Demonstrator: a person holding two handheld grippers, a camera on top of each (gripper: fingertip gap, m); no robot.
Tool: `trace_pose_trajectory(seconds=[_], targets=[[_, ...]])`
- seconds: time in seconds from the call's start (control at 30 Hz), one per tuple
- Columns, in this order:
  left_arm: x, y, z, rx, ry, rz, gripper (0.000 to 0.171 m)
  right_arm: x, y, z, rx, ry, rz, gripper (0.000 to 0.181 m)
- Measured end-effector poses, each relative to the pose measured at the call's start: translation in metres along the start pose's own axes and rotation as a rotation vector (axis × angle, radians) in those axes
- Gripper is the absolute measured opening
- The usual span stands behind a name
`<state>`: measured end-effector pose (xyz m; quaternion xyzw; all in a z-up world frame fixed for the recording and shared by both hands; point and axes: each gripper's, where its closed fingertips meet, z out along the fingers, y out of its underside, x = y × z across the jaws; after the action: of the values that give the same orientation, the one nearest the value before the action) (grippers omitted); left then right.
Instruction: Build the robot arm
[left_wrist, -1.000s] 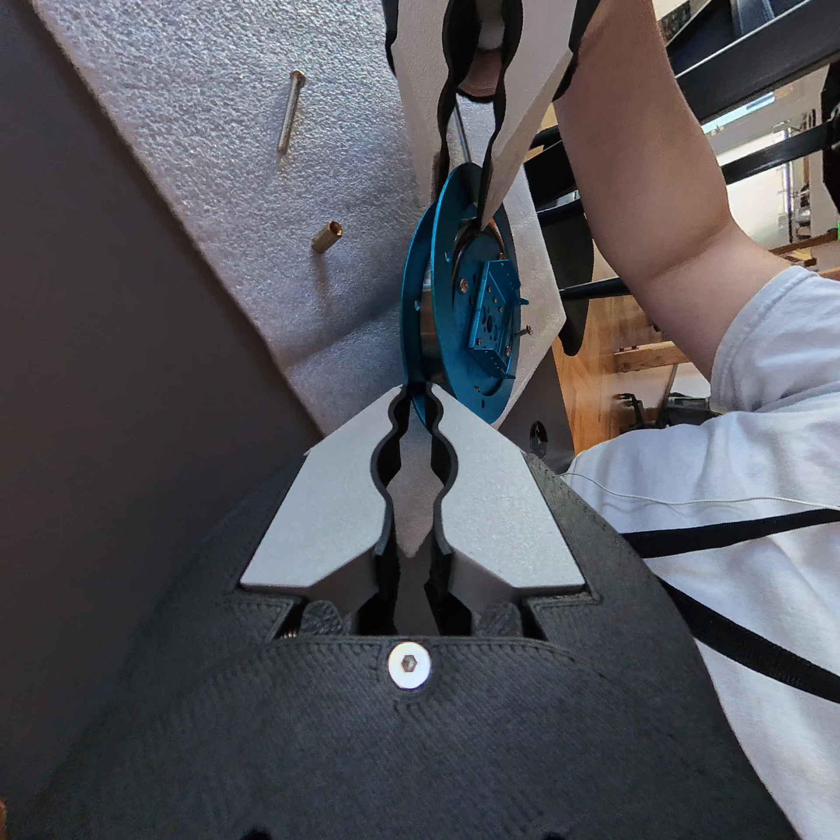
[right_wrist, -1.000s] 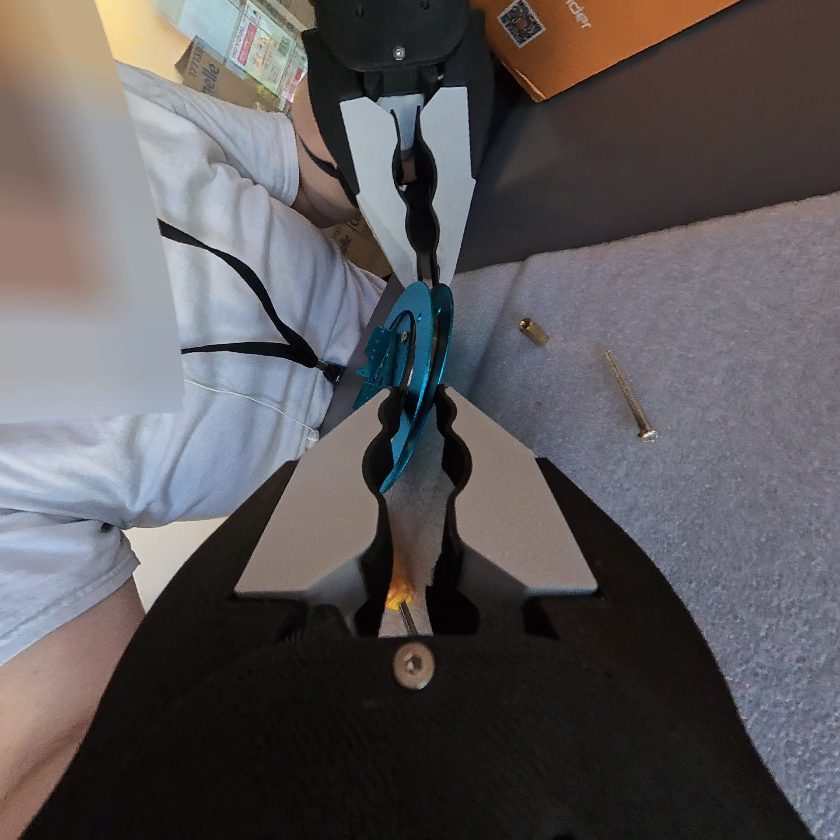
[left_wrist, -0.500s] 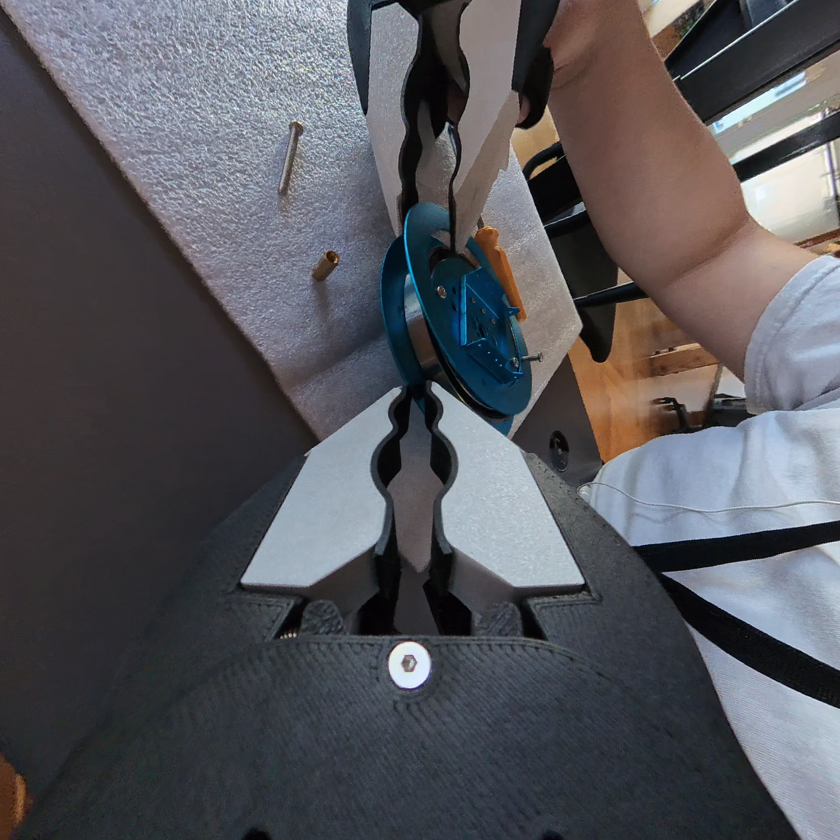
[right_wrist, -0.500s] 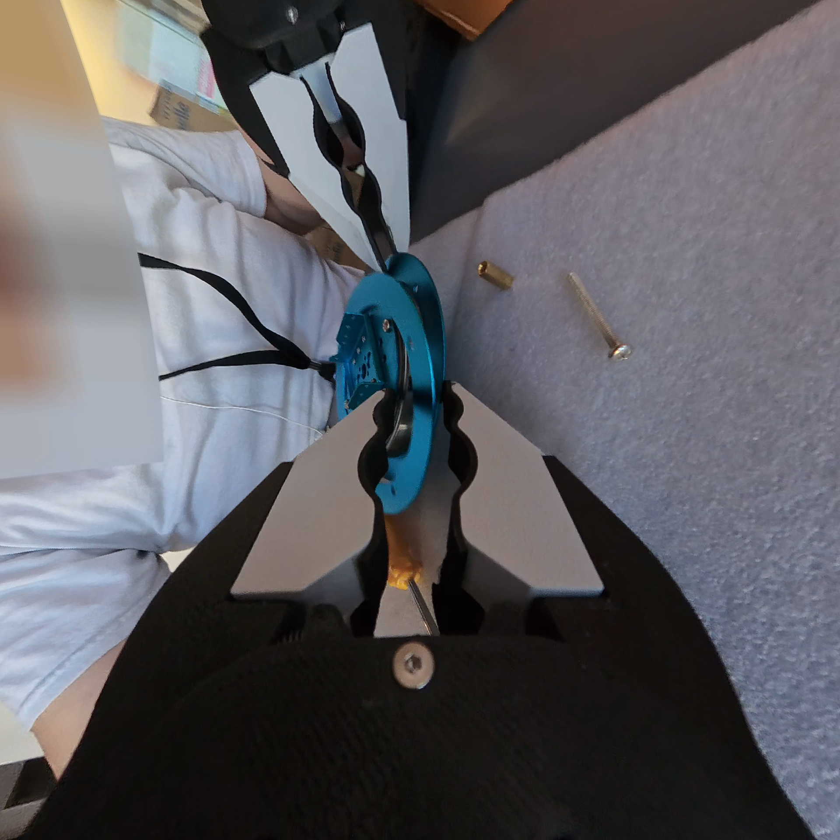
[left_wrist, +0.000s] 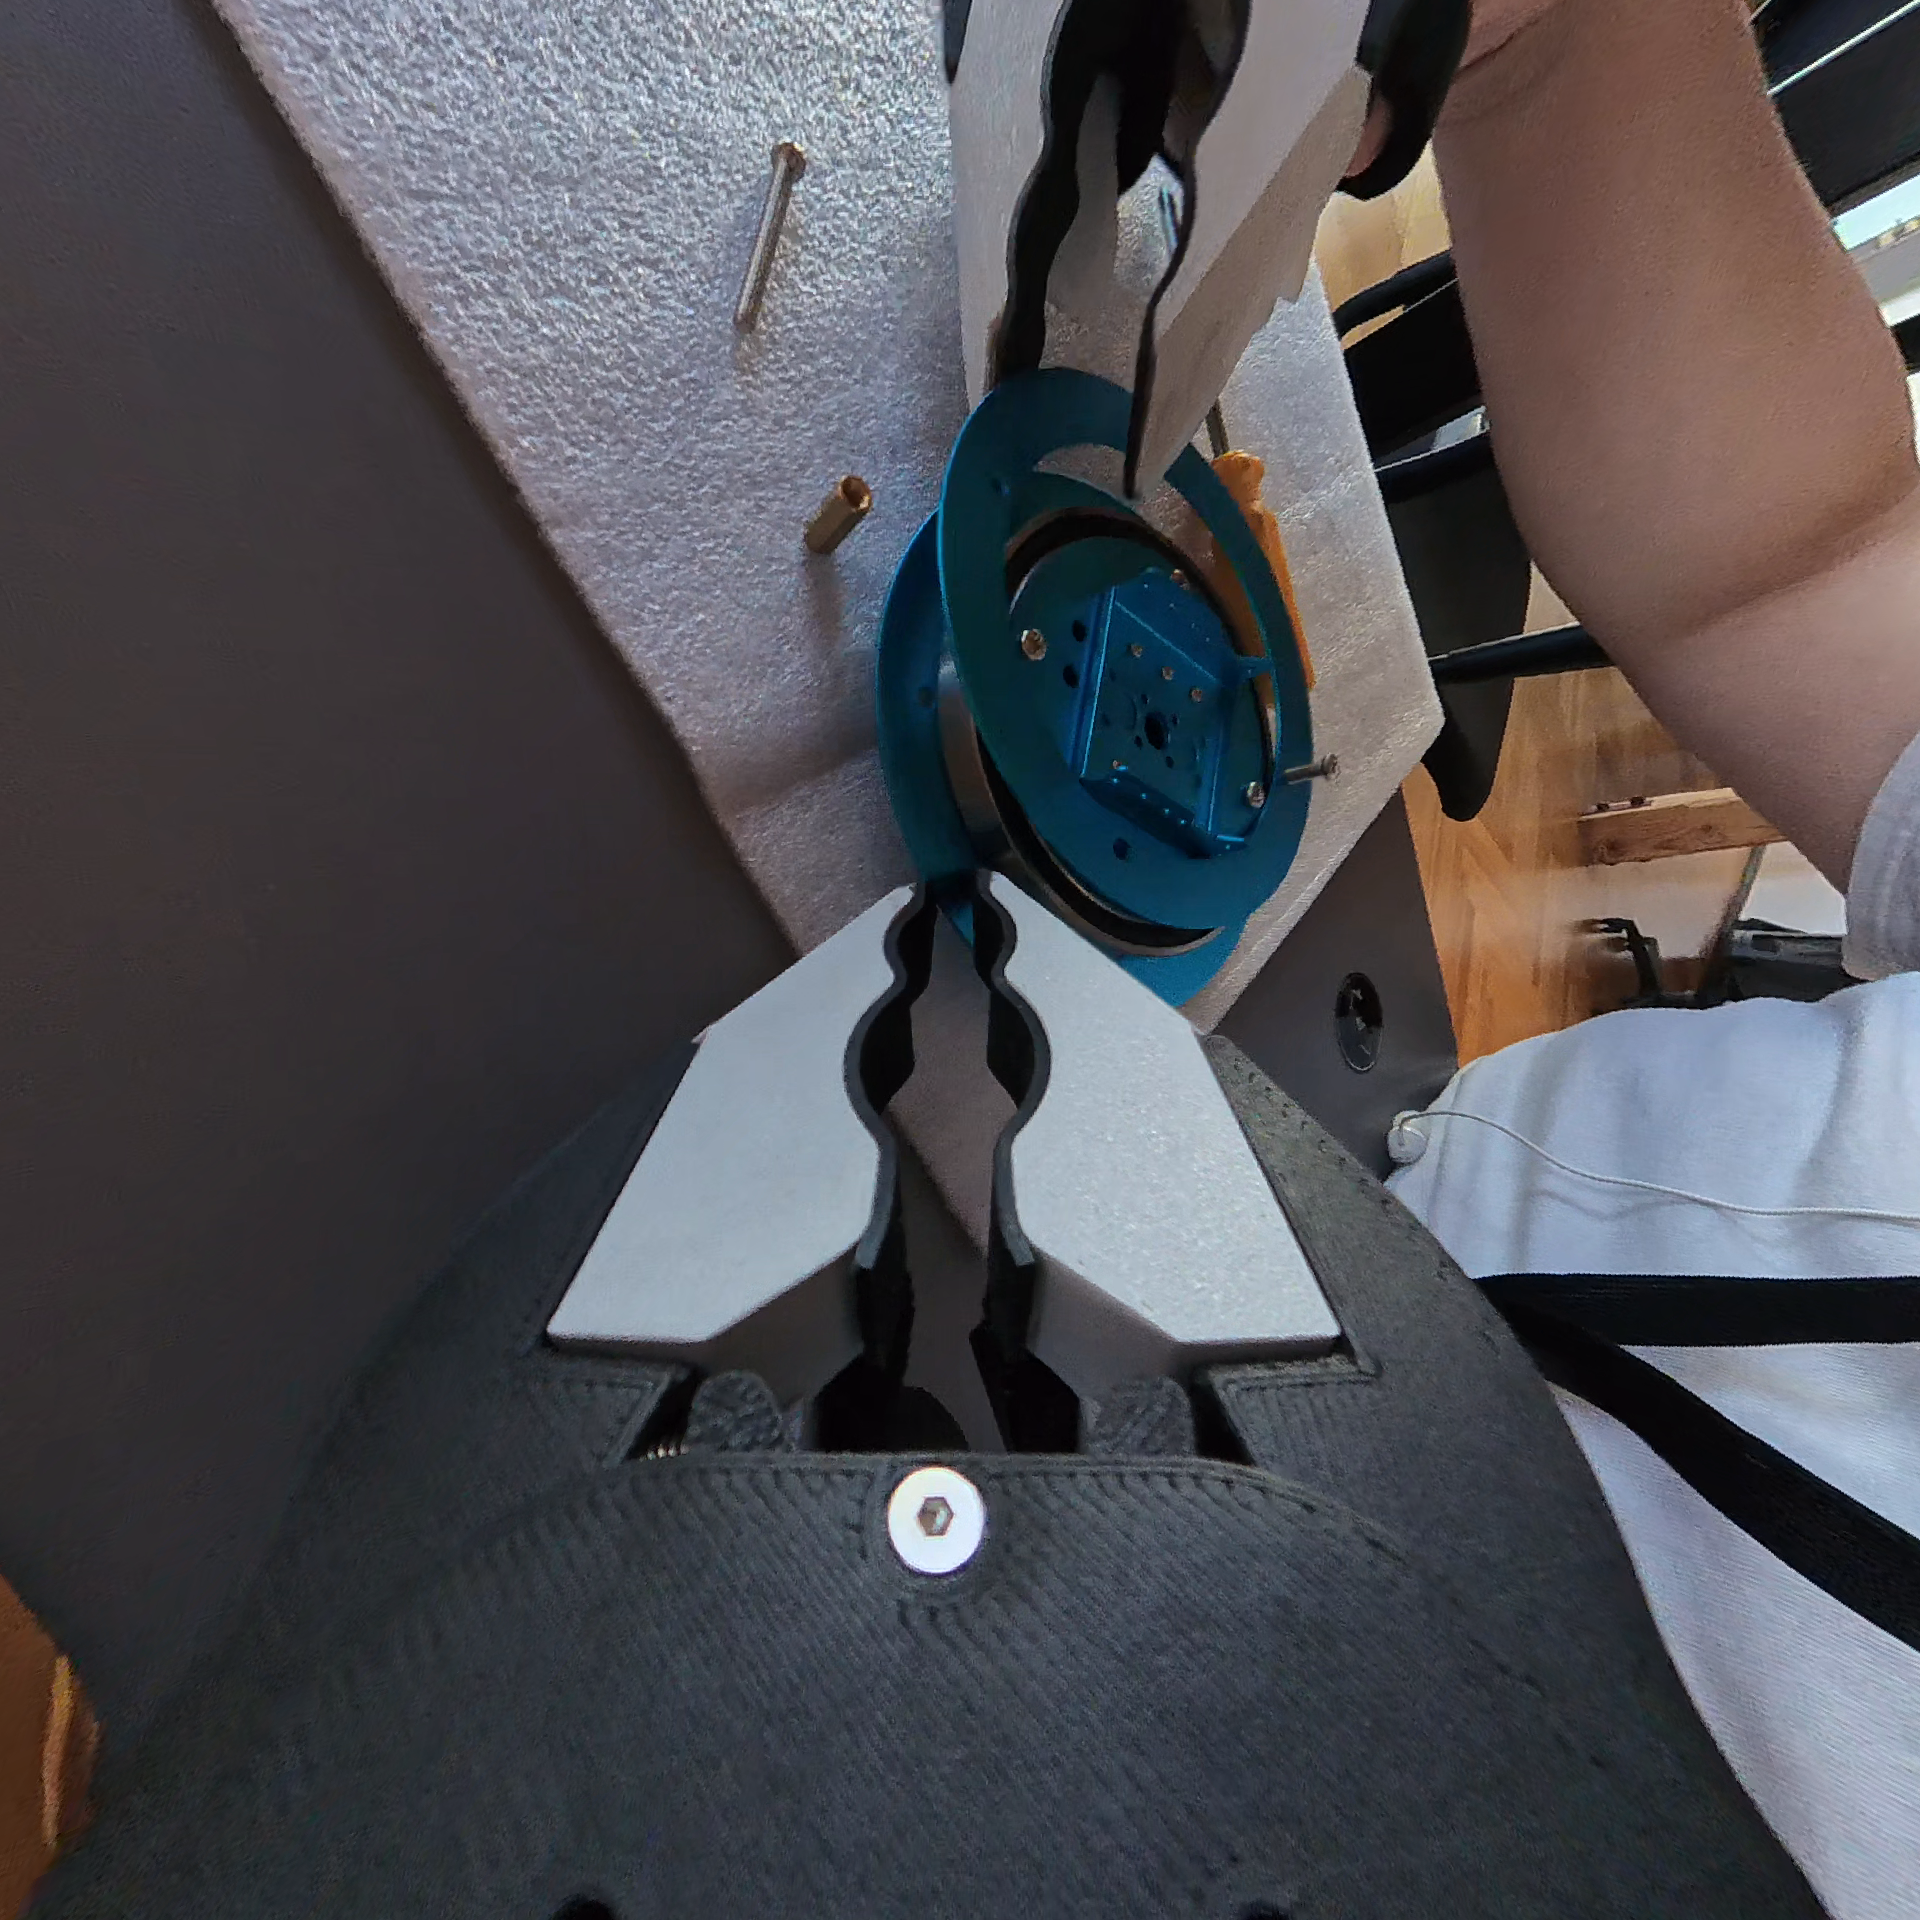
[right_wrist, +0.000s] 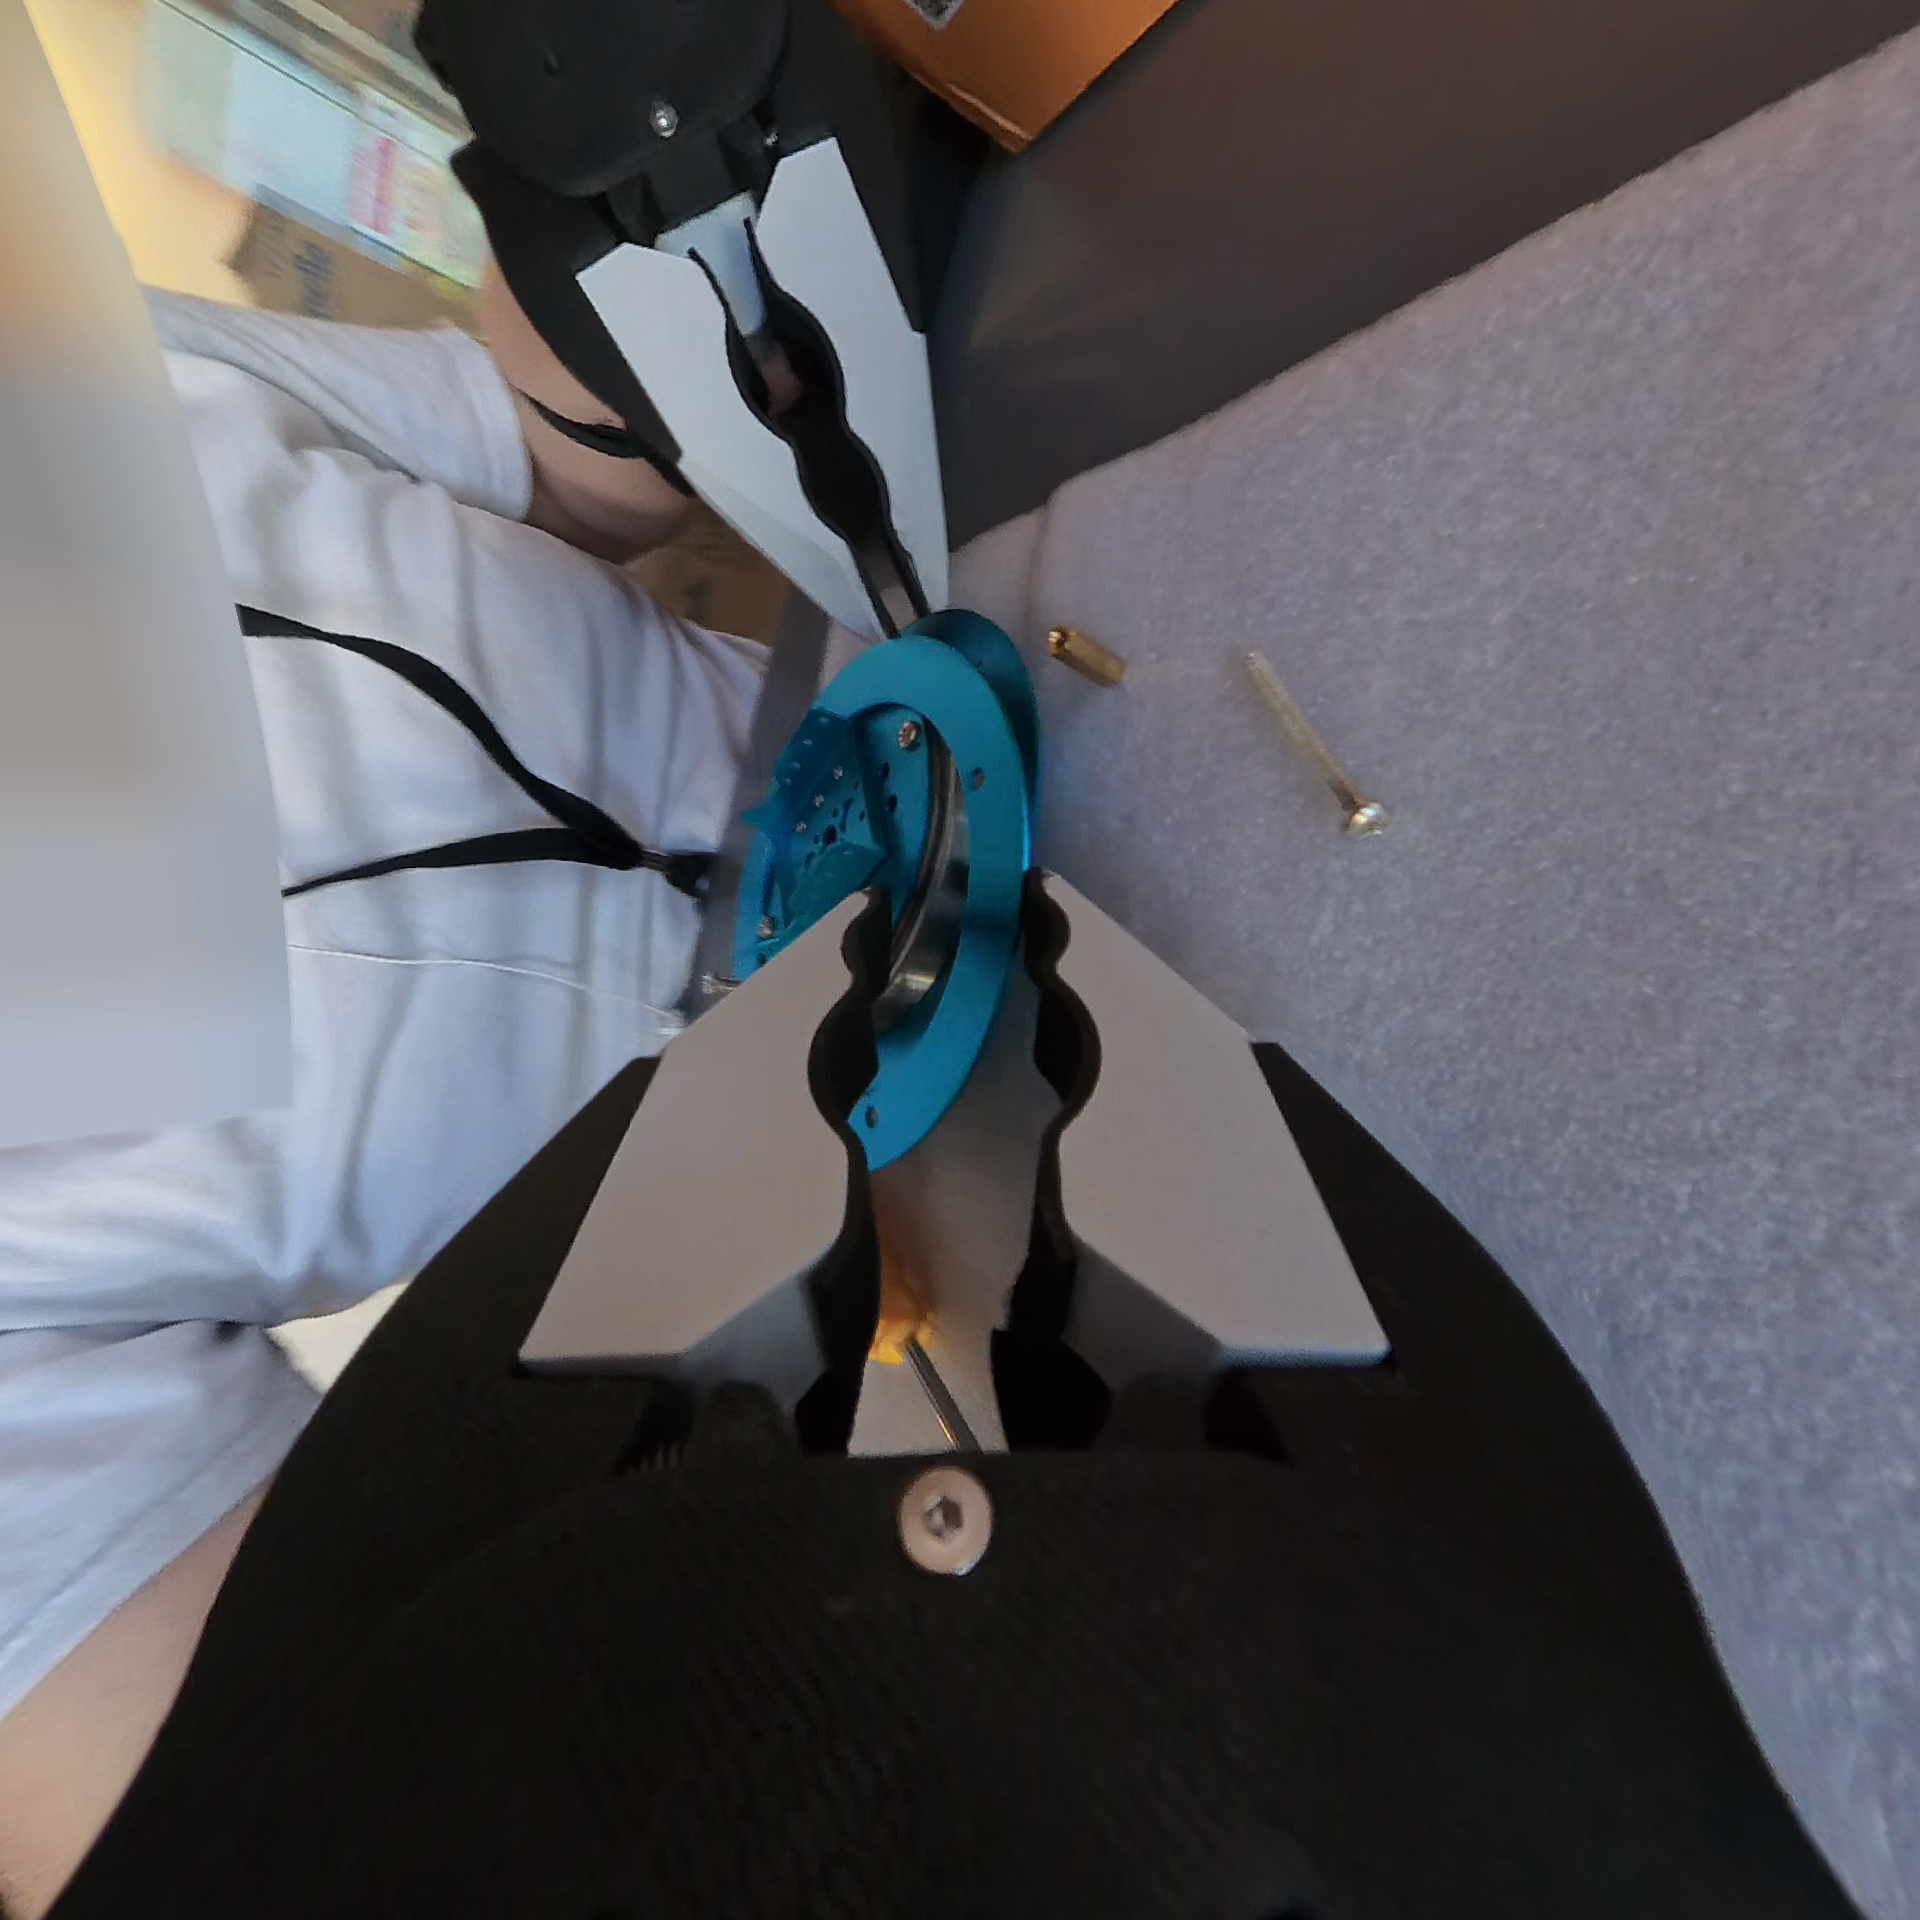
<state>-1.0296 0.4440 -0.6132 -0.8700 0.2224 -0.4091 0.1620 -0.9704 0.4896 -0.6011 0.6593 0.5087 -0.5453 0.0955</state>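
Observation:
A blue metal disc assembly (left_wrist: 1153, 727) with a square block on its face stands on edge above the white foam mat (left_wrist: 571, 260). My left gripper (left_wrist: 956, 894) is shut on the rim of its rear plate (left_wrist: 904, 727). My right gripper (left_wrist: 1070, 416) comes from the opposite side. Its jaws stand a little apart around the front blue ring (left_wrist: 966, 540). In the right wrist view the ring (right_wrist: 966, 997) runs slantwise between my right gripper's (right_wrist: 951, 894) fingers, and the left gripper (right_wrist: 909, 618) pinches the far rim.
A brass standoff (left_wrist: 836, 514) and a long screw (left_wrist: 769, 234) lie on the foam; both show in the right wrist view, standoff (right_wrist: 1086, 657) and screw (right_wrist: 1314, 748). An orange-handled screwdriver (left_wrist: 1262, 540) lies behind the disc. A person's arm (left_wrist: 1662, 416) is close on the right. Left tips to right tips: about 9 cm. To reach the long screw (left_wrist: 769, 234) in a straight line is about 6 cm for my right fingers, about 12 cm for my left. It is also in sight in the right wrist view (right_wrist: 1291, 721).
The disc assembly has turned so more of its face shows in the left wrist view. My right gripper's jaws have widened slightly around the ring. The left grip is unchanged.

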Motion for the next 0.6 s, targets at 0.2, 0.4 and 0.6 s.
trace_pose_trajectory(seconds=[0.2, 0.4, 0.6], targets=[[-0.001, 0.000, 0.000, 0.012, 0.010, -0.009, 0.005, -0.010, -0.012, -0.027, 0.165, 0.202, -0.152, 0.027], [0.000, 0.000, 0.001, 0.013, 0.011, -0.005, 0.005, -0.046, 0.016, -0.035, 0.258, 0.384, -0.265, 0.045], [-0.001, 0.000, 0.000, 0.012, 0.014, -0.025, 0.004, -0.068, 0.063, -0.011, 0.399, 0.475, 0.005, 0.036]])
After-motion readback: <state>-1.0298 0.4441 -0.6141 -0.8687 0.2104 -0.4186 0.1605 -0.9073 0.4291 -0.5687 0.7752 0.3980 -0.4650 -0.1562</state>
